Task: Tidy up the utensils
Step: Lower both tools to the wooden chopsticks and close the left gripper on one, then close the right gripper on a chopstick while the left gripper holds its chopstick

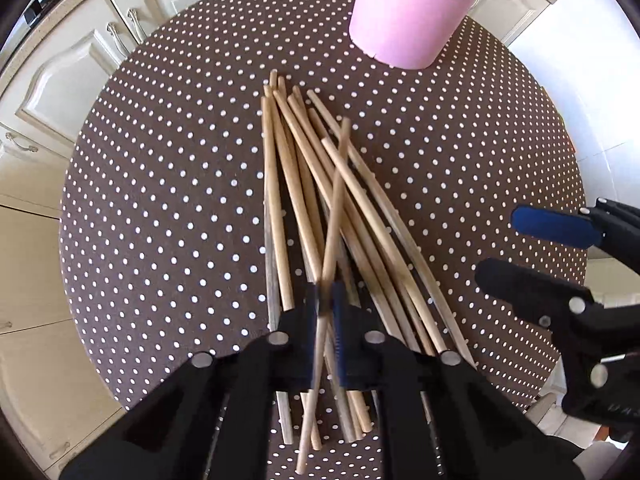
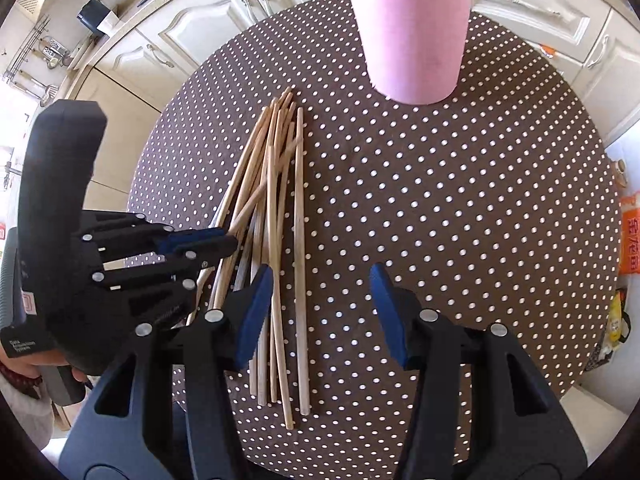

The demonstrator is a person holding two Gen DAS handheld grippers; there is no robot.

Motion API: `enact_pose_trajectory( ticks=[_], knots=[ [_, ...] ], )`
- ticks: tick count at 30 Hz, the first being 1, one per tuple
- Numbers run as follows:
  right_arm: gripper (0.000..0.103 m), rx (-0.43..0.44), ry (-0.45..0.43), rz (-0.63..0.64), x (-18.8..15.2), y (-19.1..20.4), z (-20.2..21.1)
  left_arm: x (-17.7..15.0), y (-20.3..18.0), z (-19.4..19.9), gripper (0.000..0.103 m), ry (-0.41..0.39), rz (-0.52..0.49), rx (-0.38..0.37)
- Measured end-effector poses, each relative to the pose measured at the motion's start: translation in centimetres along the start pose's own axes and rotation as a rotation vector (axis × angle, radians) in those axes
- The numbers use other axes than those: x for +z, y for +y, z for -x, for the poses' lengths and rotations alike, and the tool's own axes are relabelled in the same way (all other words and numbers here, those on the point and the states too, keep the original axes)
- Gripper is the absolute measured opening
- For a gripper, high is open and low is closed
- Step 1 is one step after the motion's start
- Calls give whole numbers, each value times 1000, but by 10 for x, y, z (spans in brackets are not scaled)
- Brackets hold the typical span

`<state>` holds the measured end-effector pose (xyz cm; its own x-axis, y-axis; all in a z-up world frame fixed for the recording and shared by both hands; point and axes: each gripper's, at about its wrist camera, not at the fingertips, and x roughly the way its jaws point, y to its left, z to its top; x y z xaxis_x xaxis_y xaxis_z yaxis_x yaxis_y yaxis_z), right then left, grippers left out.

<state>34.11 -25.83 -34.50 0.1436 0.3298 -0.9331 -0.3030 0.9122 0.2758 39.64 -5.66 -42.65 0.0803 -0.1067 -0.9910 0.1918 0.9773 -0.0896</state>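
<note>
While left tongs (image 1: 329, 304) pinch one chopstick (image 1: 338, 184) above pile (image 1: 304, 208), right tongs (image 2: 320, 300) gape.

Polka-dot round table (image 2: 480, 200), cream kitchen cabinets (image 2: 192, 28), orange packet (image 2: 631, 240)

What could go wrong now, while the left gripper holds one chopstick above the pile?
1. The left gripper pinches the chopstick near its lower part only, so the long free end may pivot or slip.
2. That chopstick crosses the pile of chopsticks, so lifting it may drag or scatter others.
3. The pink cup is tall and stands near the table's far edge; a tilted stick could hit its rim and tip it.
</note>
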Motion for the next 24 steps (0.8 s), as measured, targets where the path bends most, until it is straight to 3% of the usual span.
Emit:
enact_pose_trajectory(
  ticks=[3, 9, 14, 21, 24],
  knots=[
    [50, 7, 10, -7, 2, 5, -5, -1, -2, -1, 7, -18, -4, -3],
    [38, 15, 24, -5, 11, 21, -20, -17, 22, 18, 6, -75, 34, -61],
    [37, 24, 28, 19, 27, 48, -35, -27, 40, 33, 6, -100, 65, -75],
    [34, -31, 38, 10, 45, 63, -57, -56, 77, 50, 6, -105, 115, -77],
    [27, -36, 50, 2, 49, 59, -61, -63, 89, 54, 6, -106, 130, -81]
  ],
)
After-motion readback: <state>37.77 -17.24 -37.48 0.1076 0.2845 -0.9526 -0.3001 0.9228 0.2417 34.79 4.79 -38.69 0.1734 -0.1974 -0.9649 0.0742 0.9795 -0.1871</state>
